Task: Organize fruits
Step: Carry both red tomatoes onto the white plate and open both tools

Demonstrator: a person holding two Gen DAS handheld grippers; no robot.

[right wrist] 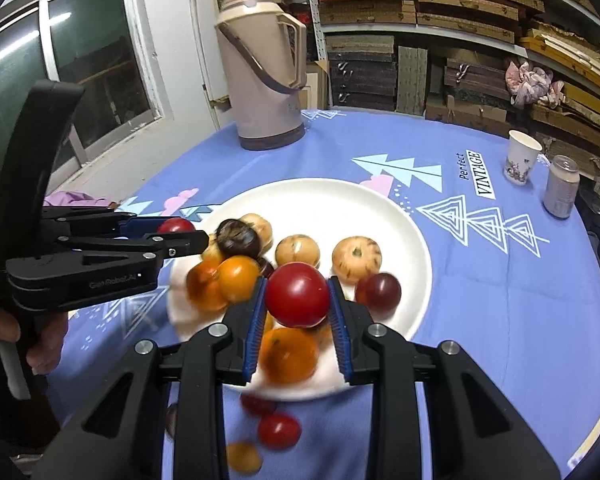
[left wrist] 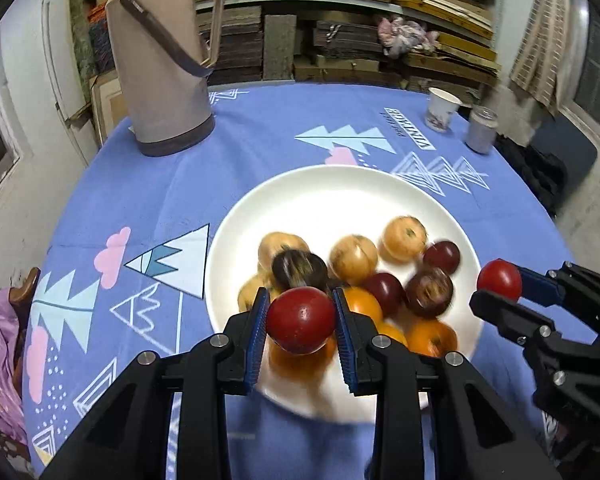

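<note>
While both grippers hang over the near rim of the white plate [left wrist: 340,184], each pinching a red plum-like fruit: left gripper [left wrist: 301,320] clamped on one red fruit [left wrist: 301,320], right gripper [right wrist: 297,298] clamped on another red fruit [right wrist: 297,295], both fruits clear of the heap below. Looks like the carrying step of the sorting, probably bringing loose pieces to the plate. Next calls for lowering each fruit onto a bare patch, likely the far half of the plate, and spreading the jaws gently so nothing rolls. Still off the plate on the blue tablecloth [right wrist: 500,320], near edge: a red fruit [right wrist: 279,431], an orange one [right wrist: 243,457] and a dark red one [right wrist: 256,404] half hidden under the plate rim. Piled fruit blurred; kinds hard to name, some tan, some orange, some dark. Near part of the plate hidden behind the jaws. Far left a thermos [left wrist: 160,60]; far right a paper cup [right wrist: 521,158] and a can [right wrist: 562,186].
</note>
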